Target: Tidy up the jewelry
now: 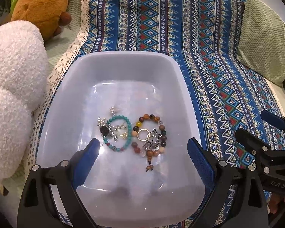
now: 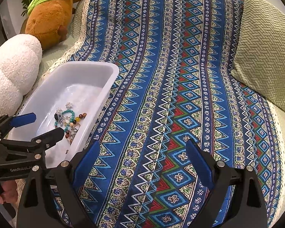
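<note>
A translucent white plastic bin (image 1: 121, 62) sits on a blue patterned cloth (image 1: 209, 57). In it lie a turquoise bead bracelet (image 1: 130, 133), a brown and amber bead bracelet (image 1: 162, 131), a gold ring (image 1: 143, 134) and several small silver pieces (image 1: 152, 142). My left gripper (image 1: 143, 146) is open and empty, its fingers above the bin on either side of the jewelry. My right gripper (image 2: 142, 148) is open and empty over the bare cloth (image 2: 171, 95), right of the bin (image 2: 104, 70). The jewelry also shows in the right wrist view (image 2: 70, 117), and so does the left gripper (image 2: 45, 125).
A white fluffy cushion (image 1: 11, 87) lies left of the bin. A brown plush toy (image 1: 41, 5) with a green harness sits at the back left. A green textured pillow (image 2: 266, 57) lies at the right. Lace trim (image 1: 66, 57) edges the cloth.
</note>
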Demonstrator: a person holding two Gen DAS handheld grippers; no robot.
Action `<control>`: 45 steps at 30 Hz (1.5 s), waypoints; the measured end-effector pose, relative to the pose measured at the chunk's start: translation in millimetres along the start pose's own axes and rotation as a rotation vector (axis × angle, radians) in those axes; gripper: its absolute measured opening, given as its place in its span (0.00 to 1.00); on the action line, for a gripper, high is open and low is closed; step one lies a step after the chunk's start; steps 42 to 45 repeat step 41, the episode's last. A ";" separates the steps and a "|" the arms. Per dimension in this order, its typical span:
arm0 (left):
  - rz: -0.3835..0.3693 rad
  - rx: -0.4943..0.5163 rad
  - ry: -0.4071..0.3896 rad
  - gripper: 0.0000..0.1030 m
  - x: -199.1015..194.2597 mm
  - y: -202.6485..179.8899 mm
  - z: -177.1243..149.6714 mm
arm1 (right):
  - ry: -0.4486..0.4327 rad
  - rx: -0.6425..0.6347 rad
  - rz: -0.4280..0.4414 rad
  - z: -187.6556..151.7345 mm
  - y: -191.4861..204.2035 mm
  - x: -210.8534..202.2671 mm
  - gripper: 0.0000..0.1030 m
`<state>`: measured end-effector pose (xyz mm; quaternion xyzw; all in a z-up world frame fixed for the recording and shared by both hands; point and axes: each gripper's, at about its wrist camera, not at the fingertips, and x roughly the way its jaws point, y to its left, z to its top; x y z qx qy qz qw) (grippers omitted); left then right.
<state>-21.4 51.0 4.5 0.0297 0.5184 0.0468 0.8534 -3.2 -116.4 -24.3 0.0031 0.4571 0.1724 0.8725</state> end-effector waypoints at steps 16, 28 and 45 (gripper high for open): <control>0.012 0.006 0.006 0.86 2.0 0.1 -0.7 | 0.008 -0.005 0.000 -1.1 0.5 1.1 0.88; 0.028 0.018 -0.010 0.86 0.3 -1.3 -0.6 | 0.013 -0.012 -0.003 -0.6 1.1 2.8 0.88; 0.017 0.013 -0.007 0.86 0.0 -0.8 -0.3 | 0.012 -0.006 -0.008 -1.3 1.4 2.7 0.88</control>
